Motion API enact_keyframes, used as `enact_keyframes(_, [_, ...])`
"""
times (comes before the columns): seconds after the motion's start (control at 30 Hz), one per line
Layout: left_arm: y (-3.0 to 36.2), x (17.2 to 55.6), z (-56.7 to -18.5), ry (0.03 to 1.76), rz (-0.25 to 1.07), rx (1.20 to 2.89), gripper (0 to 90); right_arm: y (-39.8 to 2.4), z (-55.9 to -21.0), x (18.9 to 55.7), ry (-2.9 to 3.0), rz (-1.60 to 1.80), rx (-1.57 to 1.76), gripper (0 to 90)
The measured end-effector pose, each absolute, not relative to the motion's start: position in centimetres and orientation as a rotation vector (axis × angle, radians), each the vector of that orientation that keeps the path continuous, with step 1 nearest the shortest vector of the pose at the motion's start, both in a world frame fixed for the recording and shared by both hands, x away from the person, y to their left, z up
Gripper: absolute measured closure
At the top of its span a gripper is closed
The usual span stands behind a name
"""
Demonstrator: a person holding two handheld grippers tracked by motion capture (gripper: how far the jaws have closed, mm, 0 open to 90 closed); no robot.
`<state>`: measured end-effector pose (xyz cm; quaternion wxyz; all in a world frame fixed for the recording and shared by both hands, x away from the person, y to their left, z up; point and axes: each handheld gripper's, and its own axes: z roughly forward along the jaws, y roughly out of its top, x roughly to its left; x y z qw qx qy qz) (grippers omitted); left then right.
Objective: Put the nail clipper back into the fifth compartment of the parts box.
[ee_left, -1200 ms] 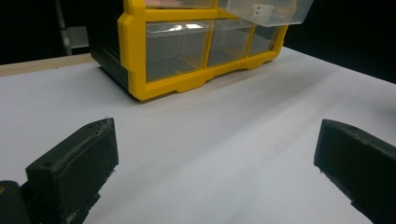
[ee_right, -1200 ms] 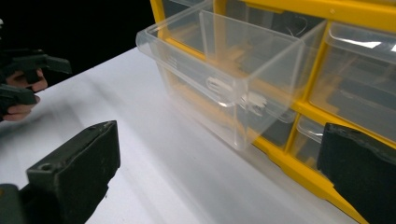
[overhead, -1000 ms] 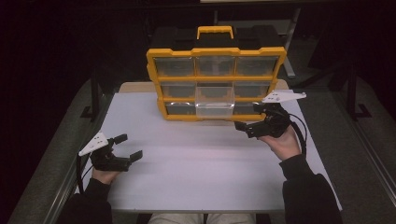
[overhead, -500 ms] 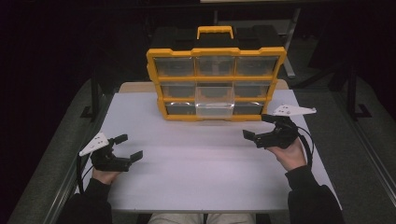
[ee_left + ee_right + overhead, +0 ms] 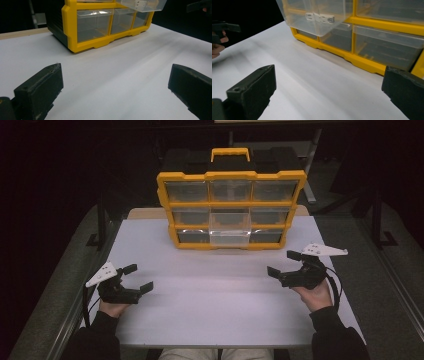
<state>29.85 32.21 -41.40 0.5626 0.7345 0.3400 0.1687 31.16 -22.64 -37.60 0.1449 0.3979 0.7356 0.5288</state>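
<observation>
Both the left hand-held gripper (image 5: 134, 278) and right hand-held gripper (image 5: 285, 263) sit wide open and empty in front of the drawer cabinet (image 5: 231, 197). Its middle drawer (image 5: 229, 226) stands pulled out, so the next move is likely reaching into it or pushing it shut

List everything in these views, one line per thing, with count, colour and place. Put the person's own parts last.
organizer case: one, yellow frame with black body and a yellow handle, standing at the far middle of the table.
drawers: nine, clear plastic, in three rows of three in the case front.
middle drawer: one, clear, pulled out of the centre slot, something small and white inside.
table: one, white top, with dark surroundings.
left gripper: one, black with a grey plate, near left of the table, jaws open, empty.
right gripper: one, black with a grey plate, right of the table, jaws open, empty.
hands and sleeves: two, dark sleeves, coming in from the near edge.
</observation>
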Motion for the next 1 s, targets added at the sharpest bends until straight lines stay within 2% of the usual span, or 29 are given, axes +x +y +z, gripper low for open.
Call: enact_keyframes(1.0, [32.3,29.9,-41.4,0.802,0.384,1.726,0.0,-25.4,-41.9,27.7,2.033,1.514,1.193,0.0])
